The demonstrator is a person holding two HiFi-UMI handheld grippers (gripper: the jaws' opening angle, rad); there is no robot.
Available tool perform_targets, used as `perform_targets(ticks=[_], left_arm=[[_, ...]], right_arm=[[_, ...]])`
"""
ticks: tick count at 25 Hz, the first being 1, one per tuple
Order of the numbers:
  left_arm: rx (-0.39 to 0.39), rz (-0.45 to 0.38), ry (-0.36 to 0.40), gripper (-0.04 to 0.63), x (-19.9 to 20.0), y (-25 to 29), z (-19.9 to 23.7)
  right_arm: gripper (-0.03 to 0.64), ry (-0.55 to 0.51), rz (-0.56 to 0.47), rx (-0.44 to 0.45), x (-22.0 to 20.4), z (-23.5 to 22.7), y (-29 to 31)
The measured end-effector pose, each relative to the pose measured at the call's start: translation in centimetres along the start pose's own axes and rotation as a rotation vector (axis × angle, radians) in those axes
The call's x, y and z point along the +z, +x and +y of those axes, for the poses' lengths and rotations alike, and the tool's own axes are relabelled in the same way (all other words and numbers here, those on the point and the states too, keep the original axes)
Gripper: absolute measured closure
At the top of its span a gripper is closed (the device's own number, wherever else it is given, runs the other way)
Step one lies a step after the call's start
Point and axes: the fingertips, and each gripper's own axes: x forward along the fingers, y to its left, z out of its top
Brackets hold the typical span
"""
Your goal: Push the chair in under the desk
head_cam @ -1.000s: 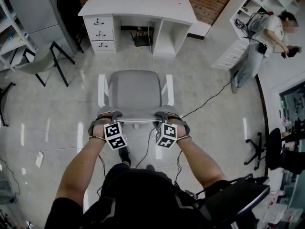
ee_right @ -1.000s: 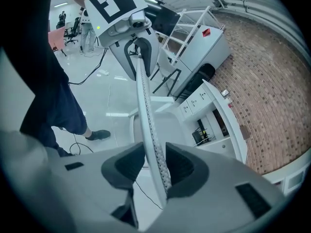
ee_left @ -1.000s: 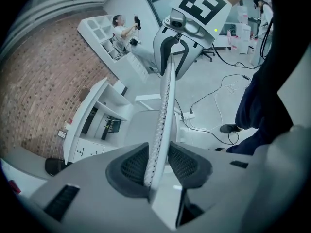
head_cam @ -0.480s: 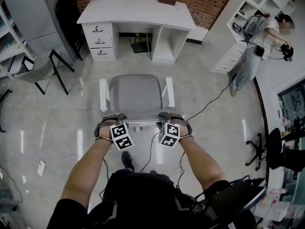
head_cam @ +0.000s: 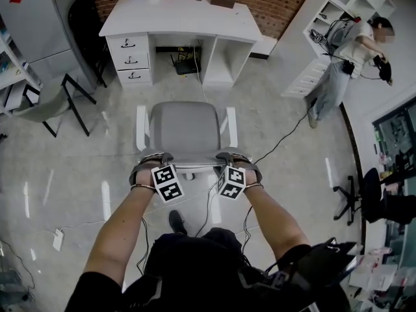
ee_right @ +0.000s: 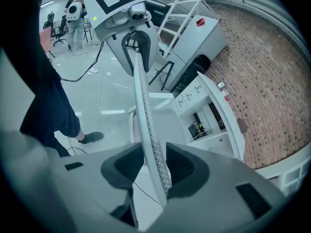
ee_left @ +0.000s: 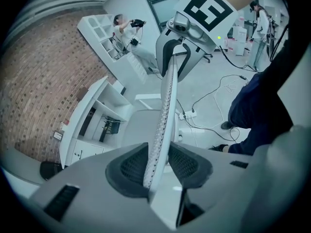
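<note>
Two claws on one chair (head_cam: 184, 127)
The left claw (head_cam: 151, 161) and right claw (head_cam: 233, 160) each clamp the backrest (ee_left: 163, 115); one three-drawer counter (head_cam: 175, 15) stands well ahead of them.

You stand behind the chair (head_cam: 184, 132), which sits well apart from the desk (head_cam: 182, 15) ahead and faces its opening. Your left gripper (head_cam: 151, 160) sits astride the left end of the backrest (head_cam: 188, 164), your right gripper (head_cam: 230, 157) astride the right end. The desk's drawers (head_cam: 132, 60) lie left of the opening. A shelf unit (head_cam: 325, 44) and a person (head_cam: 341, 60) stand at right, a folding chair (head_cam: 55, 96) at left.
</note>
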Motion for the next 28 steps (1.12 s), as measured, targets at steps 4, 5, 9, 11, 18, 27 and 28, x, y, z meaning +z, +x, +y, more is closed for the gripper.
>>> perform_targets(ticks=[4,5,9,11,18,27,28], left_arm=[[-0.006,-0.004,0.006,0.463,0.1,0.3,0.9],[-0.005,-0.006,0.011,0.463,0.0,0.3,1.1],[-0.025,0.005,0.005,0.463,-0.8,0.7,1.8],[-0.033,0.011,-0.003,0.462,-1.1,0.9,2.1],[-0.031,0.005,0.005,0.465,-1.5,0.9,3.7],[0.047,-0.024,0.040,0.471,-1.4,1.7,6.2],[0.064,-0.036,0.052,0.471,-1.1,1.7,6.4]], right_arm=[[0.471,-0.007,0.009,-0.008,0.1,-1.0,0.5],[0.471,-0.006,0.010,-0.008,0.2,-1.1,0.6],[0.471,0.003,0.016,-0.011,0.9,-1.4,1.4],[0.467,0.012,0.023,-0.009,1.2,-1.6,1.7],[0.462,0.026,0.050,0.002,1.9,-3.3,2.5],[0.460,0.046,0.072,0.018,2.4,-6.0,4.1],[0.460,0.043,0.069,0.030,2.3,-6.3,4.2]])
